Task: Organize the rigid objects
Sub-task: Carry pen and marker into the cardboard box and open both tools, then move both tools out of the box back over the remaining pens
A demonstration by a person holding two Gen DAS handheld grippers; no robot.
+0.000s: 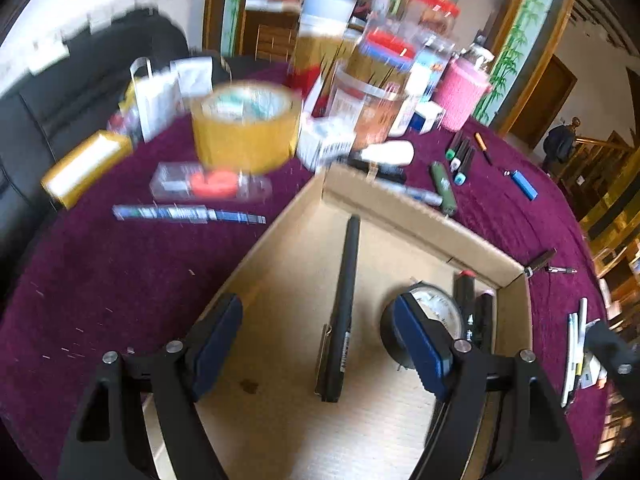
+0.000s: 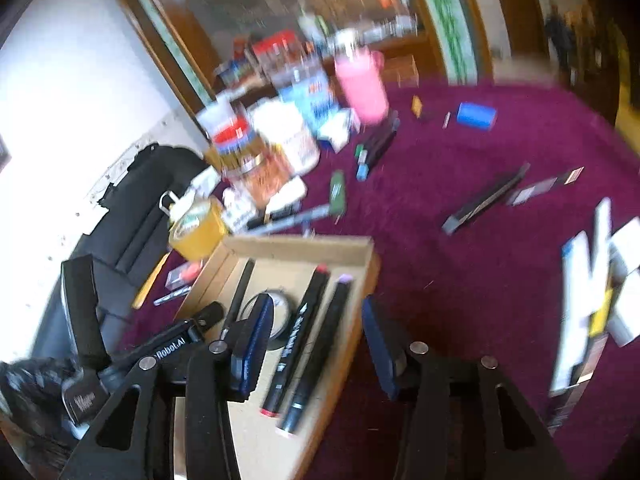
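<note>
Left wrist, black pen [image 1: 344,312] between parted (untouched) left gripper [image 1: 324,344] jaws

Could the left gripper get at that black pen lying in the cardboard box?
Probably yes: the left gripper hangs open right over the black pen, with nothing covering it in the cardboard box.

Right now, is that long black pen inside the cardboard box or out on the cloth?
Inside. The black pen lies flat on the floor of the cardboard box, untouched between the open left gripper fingers.
</note>
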